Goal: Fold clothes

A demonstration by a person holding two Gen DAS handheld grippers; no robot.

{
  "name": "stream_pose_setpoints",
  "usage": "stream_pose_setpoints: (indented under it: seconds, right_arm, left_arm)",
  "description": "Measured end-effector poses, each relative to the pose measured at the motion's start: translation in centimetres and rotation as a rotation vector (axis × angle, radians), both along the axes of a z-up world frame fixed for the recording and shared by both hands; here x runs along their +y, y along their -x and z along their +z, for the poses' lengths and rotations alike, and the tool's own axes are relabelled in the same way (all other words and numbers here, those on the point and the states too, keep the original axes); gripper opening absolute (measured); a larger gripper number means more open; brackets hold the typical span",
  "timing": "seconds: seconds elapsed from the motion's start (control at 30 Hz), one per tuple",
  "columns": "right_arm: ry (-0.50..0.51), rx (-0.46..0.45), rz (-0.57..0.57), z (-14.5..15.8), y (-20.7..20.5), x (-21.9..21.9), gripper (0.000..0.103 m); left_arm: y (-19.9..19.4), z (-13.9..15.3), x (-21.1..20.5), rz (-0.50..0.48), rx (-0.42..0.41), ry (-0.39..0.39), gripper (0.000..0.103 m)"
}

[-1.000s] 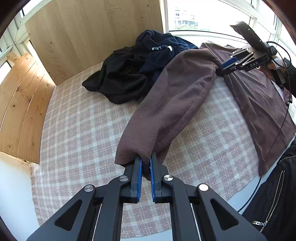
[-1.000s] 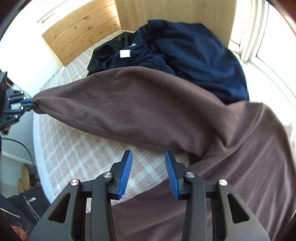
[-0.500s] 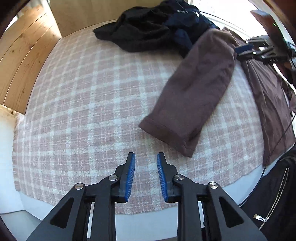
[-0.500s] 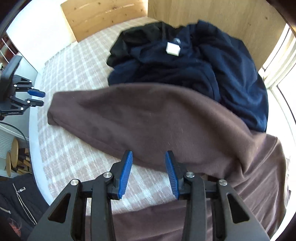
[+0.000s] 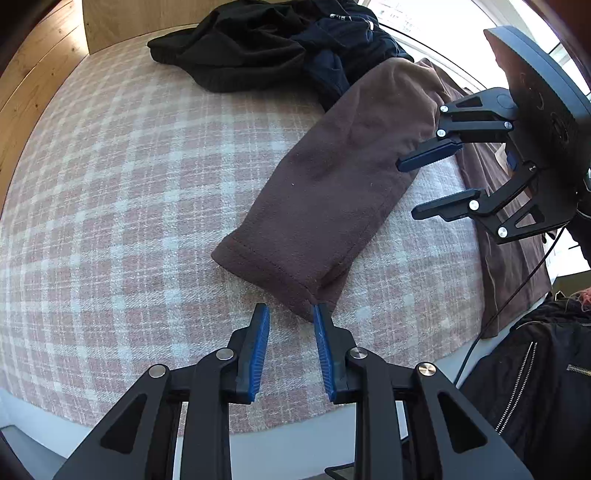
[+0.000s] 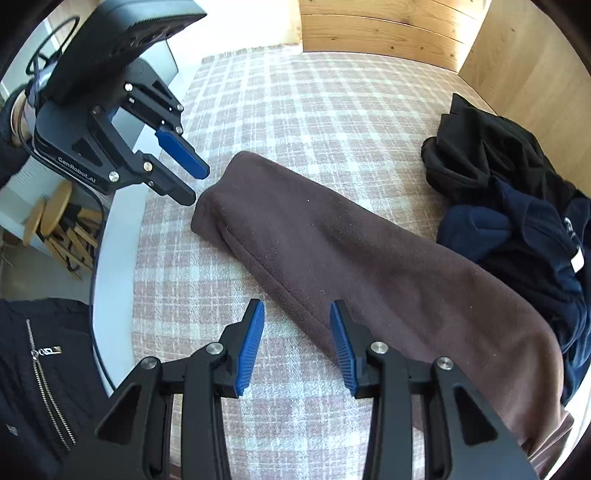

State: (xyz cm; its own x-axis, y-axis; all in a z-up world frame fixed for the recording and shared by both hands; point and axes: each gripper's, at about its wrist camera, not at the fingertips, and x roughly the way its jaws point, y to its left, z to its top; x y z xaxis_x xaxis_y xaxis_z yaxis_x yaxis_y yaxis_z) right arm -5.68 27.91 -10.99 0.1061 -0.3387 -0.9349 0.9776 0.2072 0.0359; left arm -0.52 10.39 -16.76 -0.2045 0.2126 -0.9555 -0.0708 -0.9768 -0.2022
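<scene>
A brown fleece garment lies on the plaid blanket (image 5: pixel 129 184), its sleeve (image 5: pixel 332 192) stretched flat with the cuff (image 5: pixel 273 269) toward me. My left gripper (image 5: pixel 290 308) points steeply down just short of that cuff, open, with nothing between the pads. In the right wrist view the left gripper (image 6: pixel 197 184) hovers beside the cuff end of the sleeve (image 6: pixel 351 258). My right gripper (image 6: pixel 296 306) is open above the sleeve's near seam edge, which runs between its fingers without being pinched. From the left wrist view the right gripper (image 5: pixel 408 189) hangs over the sleeve's right side.
A heap of black and navy clothes (image 5: pixel 258 48) lies at the far side of the blanket, also seen as a dark pile (image 6: pixel 498 166). Wooden walls (image 6: pixel 369 29) close in the back. A person's black zipped jacket (image 5: pixel 535 369) is at the near edge. A wooden stool (image 6: pixel 55 210) stands on the floor.
My left gripper let go of the cuff and sank; the sleeve now lies flat on the blanket. My right gripper swept along the sleeve toward the cuff and rolled.
</scene>
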Motion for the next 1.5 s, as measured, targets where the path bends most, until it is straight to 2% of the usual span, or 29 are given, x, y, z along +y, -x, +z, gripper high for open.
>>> stream_pose_setpoints:
  seconds: [0.1, 0.2, 0.33, 0.4, 0.47, 0.57, 0.63, 0.7, 0.8, 0.93, 1.0, 1.07, 1.13, 1.2, 1.27, 1.33, 1.37, 1.43, 1.5]
  right_arm:
    - [-0.021, -0.007, 0.037, -0.6, -0.5, -1.1, 0.037]
    - [-0.049, -0.030, 0.090, -2.0, -2.7, -4.0, 0.037]
    - [-0.040, 0.011, 0.130, -2.9, -4.4, -5.2, 0.037]
    - [-0.056, -0.010, 0.118, -3.7, -4.4, -6.2, 0.031]
    - [-0.031, -0.051, 0.092, -2.9, -3.9, -7.1, 0.010]
    - [0.022, -0.113, 0.048, -1.2, -2.9, -8.2, 0.007]
    - [0.057, -0.152, 0.017, 0.1, -2.1, -8.5, 0.007]
    - [0.094, -0.186, -0.017, 1.6, -1.2, -8.0, 0.007]
    - [0.119, -0.161, -0.035, 2.4, -0.2, -7.4, 0.007]
    - [0.128, -0.161, -0.053, 2.4, 0.6, -6.8, 0.007]
    - [0.134, -0.161, -0.052, 2.7, 0.6, -6.8, 0.007]
    - [0.122, -0.180, -0.043, 2.4, 0.4, -6.4, 0.007]
    - [0.084, -0.199, -0.028, 1.5, -0.1, -6.0, 0.007]
    - [0.038, -0.190, -0.013, -0.3, -0.9, -5.9, 0.007]
    - [-0.008, -0.179, -0.002, -2.2, -1.6, -6.0, 0.007]
    - [-0.045, -0.173, 0.005, -3.8, -2.1, -6.2, 0.007]
    - [-0.050, -0.164, 0.011, -4.2, -2.4, -6.2, 0.007]
    - [-0.049, -0.158, 0.019, -4.4, -2.5, -6.0, 0.007]
    - [-0.051, -0.156, 0.022, -4.3, -2.4, -6.0, 0.007]
  left_arm:
    - [0.3, 0.1, -0.1, 0.003, 0.005, -0.004, 0.024]
    - [0.5, 0.3, -0.6, 0.017, 0.008, 0.006, 0.024]
    - [0.5, 0.7, -1.7, 0.042, 0.011, 0.016, 0.024]
    - [0.3, 0.9, -1.9, 0.048, 0.015, 0.023, 0.024]
    - [0.0, 1.2, -2.4, 0.048, 0.019, 0.034, 0.024]
    - [-0.6, 1.5, -3.7, 0.055, 0.026, 0.030, 0.024]
    - [-0.9, 1.5, -4.4, 0.065, 0.030, 0.009, 0.024]
    - [-1.2, 1.4, -4.7, 0.077, 0.030, -0.061, 0.024]
    - [-2.7, 1.2, -4.5, 0.054, 0.038, -0.109, 0.024]
    - [-1.7, 1.5, -2.6, 0.003, 0.043, -0.162, 0.024]
    - [0.0, 1.3, -2.2, 0.012, 0.050, -0.143, 0.024]
    - [0.8, 1.4, -3.8, 0.074, 0.067, -0.110, 0.024]
    - [1.5, 1.6, -5.7, 0.143, 0.085, -0.076, 0.024]
    - [1.6, 1.6, -7.0, 0.161, 0.071, -0.021, 0.024]
    - [1.3, 1.6, -7.6, 0.162, 0.056, 0.023, 0.024]
    - [1.0, 2.0, -8.4, 0.168, 0.053, 0.029, 0.024]
    - [1.0, 2.4, -8.8, 0.168, 0.057, 0.025, 0.025]
    - [1.0, 3.1, -9.2, 0.137, 0.061, 0.026, 0.034]
    - [1.7, 3.4, -8.9, 0.087, 0.059, 0.047, 0.035]
